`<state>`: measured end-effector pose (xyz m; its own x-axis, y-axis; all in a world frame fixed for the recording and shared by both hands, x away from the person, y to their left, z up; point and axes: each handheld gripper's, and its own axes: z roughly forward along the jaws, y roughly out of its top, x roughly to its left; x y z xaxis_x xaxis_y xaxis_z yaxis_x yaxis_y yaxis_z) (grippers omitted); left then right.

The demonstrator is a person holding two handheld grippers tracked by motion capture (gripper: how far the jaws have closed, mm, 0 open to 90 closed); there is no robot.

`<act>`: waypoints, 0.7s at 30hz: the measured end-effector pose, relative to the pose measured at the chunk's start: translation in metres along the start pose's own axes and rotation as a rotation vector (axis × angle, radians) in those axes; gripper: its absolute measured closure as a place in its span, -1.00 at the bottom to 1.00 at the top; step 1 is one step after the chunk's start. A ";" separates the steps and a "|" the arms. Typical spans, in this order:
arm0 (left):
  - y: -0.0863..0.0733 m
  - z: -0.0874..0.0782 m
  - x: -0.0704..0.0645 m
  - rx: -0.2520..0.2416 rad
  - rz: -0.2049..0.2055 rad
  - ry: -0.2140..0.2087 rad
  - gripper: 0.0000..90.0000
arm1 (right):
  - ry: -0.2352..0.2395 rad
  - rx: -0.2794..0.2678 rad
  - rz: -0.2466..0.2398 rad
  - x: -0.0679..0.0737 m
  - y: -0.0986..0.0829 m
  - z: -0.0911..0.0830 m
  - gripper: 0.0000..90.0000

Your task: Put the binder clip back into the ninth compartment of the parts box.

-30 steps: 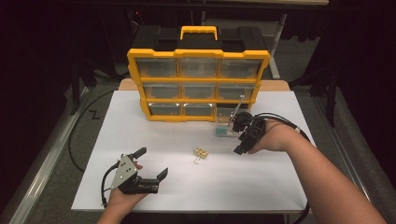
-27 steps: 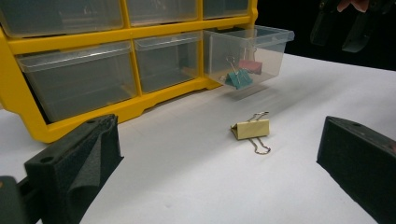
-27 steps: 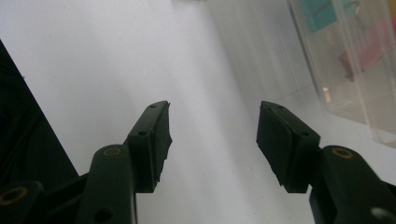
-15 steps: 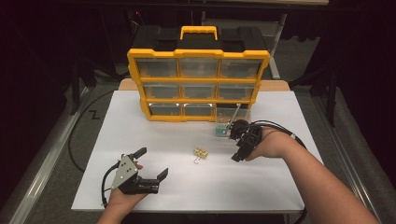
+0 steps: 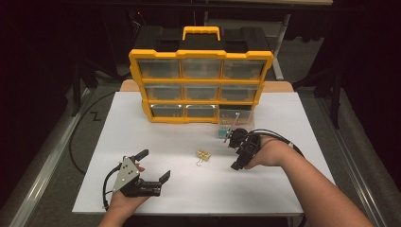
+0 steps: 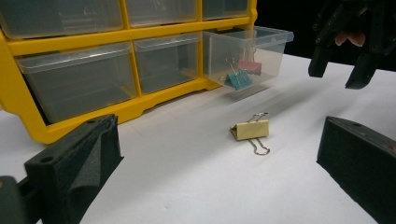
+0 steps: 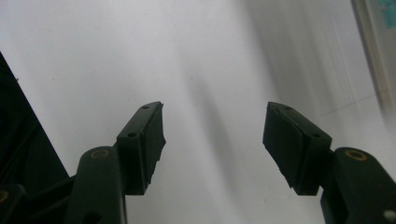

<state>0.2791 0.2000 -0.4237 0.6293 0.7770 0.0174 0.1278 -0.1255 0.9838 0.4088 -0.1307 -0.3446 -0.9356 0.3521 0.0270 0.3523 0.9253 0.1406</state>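
The yellow binder clip (image 5: 204, 155) is left lying on the table (image 5: 283, 189), just left of the right gripper (image 5: 235, 152), whose jaws are spread wide and empty.

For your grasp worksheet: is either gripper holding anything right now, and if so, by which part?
Nothing is held. The left gripper and the right gripper both have open, empty jaws. The yellow clip lies loose on the table.

Lab/workshop: parts organizer (image 5: 201, 85), white bench (image 5: 142, 132), dark surrounds.
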 end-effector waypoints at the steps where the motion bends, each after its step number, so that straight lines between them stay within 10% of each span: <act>1: 0.000 0.000 0.000 0.000 0.000 0.000 -1.00 | 0.002 0.001 -0.003 0.001 0.000 0.002 -0.14; 21: 0.000 0.000 0.000 -0.001 0.001 0.000 -1.00 | 0.008 -0.036 -0.054 0.017 0.032 0.024 -0.16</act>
<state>0.2791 0.2001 -0.4236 0.6297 0.7766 0.0180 0.1264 -0.1253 0.9840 0.4049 -0.0915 -0.3631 -0.9534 0.3006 0.0260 0.3004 0.9372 0.1771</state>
